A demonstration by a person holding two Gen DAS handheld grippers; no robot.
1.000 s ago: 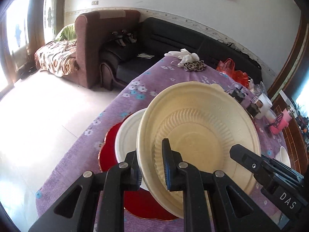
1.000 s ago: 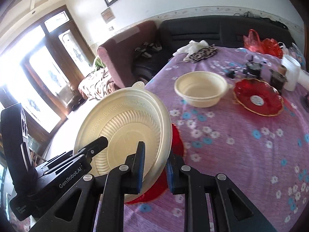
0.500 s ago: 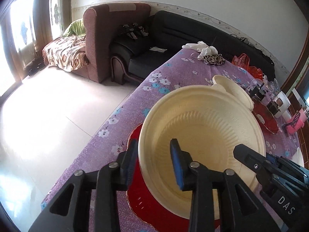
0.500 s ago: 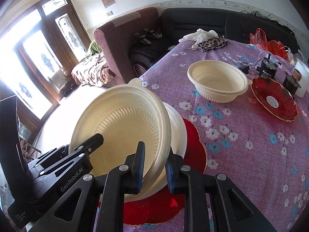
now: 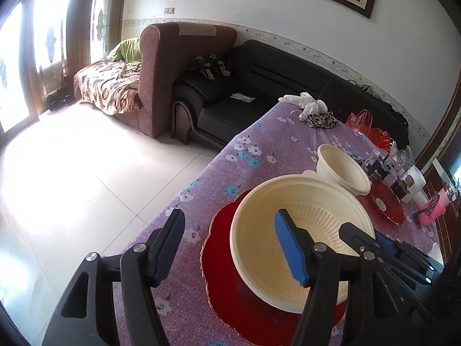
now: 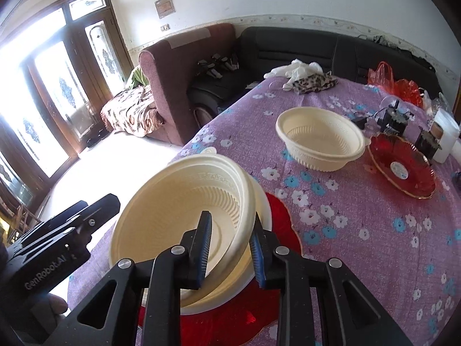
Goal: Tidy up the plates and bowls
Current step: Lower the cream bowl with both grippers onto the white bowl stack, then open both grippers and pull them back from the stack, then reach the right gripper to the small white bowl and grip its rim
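Your left gripper (image 5: 230, 248) is opening, its fingers wide apart; the near rim of the cream bowl (image 5: 302, 230) sits between them, untouched. That bowl rests on a white bowl (image 6: 260, 199) over the red plate (image 5: 222, 259), lower centre of the frame. Your right gripper (image 6: 230, 248) is opening too, its pads straddling the cream bowl's rim without pressing. A second cream bowl (image 6: 319, 141) and a smaller red plate (image 6: 403, 167) sit at upper right on the purple tablecloth (image 6: 360, 216).

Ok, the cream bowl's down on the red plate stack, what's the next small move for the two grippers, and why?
Probably back both grippers straight off. The cream bowl sits on the white dish on the red plate, the left gripper is opening wide, and the right gripper is opening around the rim, so only clearing it remains.
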